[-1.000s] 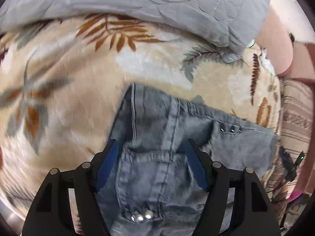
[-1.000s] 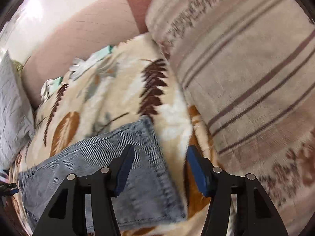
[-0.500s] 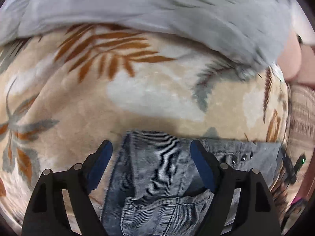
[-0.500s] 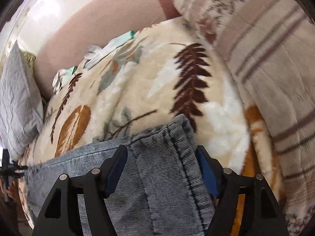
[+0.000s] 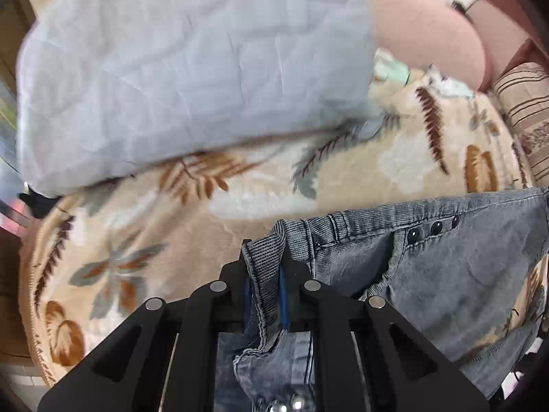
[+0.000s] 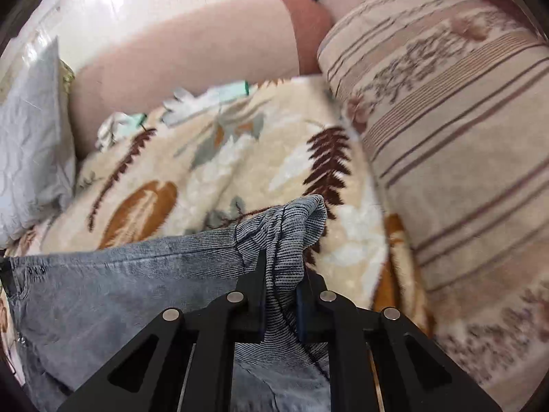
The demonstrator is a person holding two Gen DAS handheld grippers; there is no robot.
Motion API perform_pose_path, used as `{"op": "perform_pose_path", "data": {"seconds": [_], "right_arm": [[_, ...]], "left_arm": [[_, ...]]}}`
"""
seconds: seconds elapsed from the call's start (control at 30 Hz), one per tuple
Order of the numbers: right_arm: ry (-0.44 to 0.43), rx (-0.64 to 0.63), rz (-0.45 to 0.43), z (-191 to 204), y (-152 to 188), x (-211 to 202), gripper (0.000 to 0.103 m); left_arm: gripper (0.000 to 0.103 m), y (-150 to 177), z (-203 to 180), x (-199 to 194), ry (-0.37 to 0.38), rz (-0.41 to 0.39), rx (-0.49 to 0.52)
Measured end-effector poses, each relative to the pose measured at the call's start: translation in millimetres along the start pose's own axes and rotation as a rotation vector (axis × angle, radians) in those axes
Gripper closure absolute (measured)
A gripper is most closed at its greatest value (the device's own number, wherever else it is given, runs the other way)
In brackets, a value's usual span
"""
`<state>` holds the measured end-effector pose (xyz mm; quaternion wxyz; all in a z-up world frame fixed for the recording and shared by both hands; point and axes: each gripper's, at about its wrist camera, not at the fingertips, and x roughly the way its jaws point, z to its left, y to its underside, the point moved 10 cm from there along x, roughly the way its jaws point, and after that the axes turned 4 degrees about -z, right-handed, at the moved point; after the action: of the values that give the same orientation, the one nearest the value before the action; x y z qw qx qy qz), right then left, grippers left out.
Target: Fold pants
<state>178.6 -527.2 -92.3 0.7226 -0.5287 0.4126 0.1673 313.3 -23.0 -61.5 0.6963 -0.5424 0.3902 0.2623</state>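
A bed is being covered by a cream blanket printed with brown and grey leaves, and most of both views is being taken up by it. Its far edge is being bounded by a pink headboard. The left end of that edge is being overlapped by a grey quilt, and the blanket's right edge is being crowded by a striped pillow. Between quilt and pillow a broad stretch of blanket is being left bare, from the pants to the headboard. A few pale cloths are being left bunched against the headboard.

The pants, grey-blue denim, are being stretched across the near part of the blanket, between the two claws. In the left view the waistband end, with three dark studs, is being shown; the cloth is being drawn taut toward the right, and its upper edge is being held clear of the blanket. In the right view the hem end is being gathered into a bunch just beside the pillow's lower edge.

The left gripper has just been closing, and a fold of waistband is being pinched between its blue pads. The right gripper has likewise just been closing, and the bunched hem is being pinched in it.
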Motion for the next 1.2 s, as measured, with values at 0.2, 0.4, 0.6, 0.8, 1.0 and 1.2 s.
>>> {"op": "perform_pose_path", "data": {"seconds": [0.2,0.4,0.6,0.8,1.0,1.2], "right_arm": [[-0.026,-0.033,-0.080,-2.5,21.4,-77.9,0.092],[-0.044,-0.040,-0.091,-13.9,87.2,-130.3,0.092],[-0.050,0.014,-0.050,-30.6,164.7,-146.0,0.091],[-0.044,0.086,0.024,-42.4,213.8,-141.0,0.079],[-0.006,0.075,-0.007,-38.2,218.6,-179.0,0.059],[-0.177,0.070,-0.060,17.8,204.6,-207.5,0.039]], "left_arm": [[0.092,20.0,10.6,-65.6,-0.019,-0.129,-0.012],[0.092,81.6,11.6,-102.5,0.024,-0.156,-0.081],[0.092,170.8,3.8,-84.6,0.108,-0.021,-0.151],[0.084,225.1,-2.5,-70.5,0.128,0.076,-0.205],[0.079,250.9,0.7,-100.0,0.153,0.105,-0.228],[0.050,253.6,-18.3,-117.4,0.317,0.100,-0.368]]}}
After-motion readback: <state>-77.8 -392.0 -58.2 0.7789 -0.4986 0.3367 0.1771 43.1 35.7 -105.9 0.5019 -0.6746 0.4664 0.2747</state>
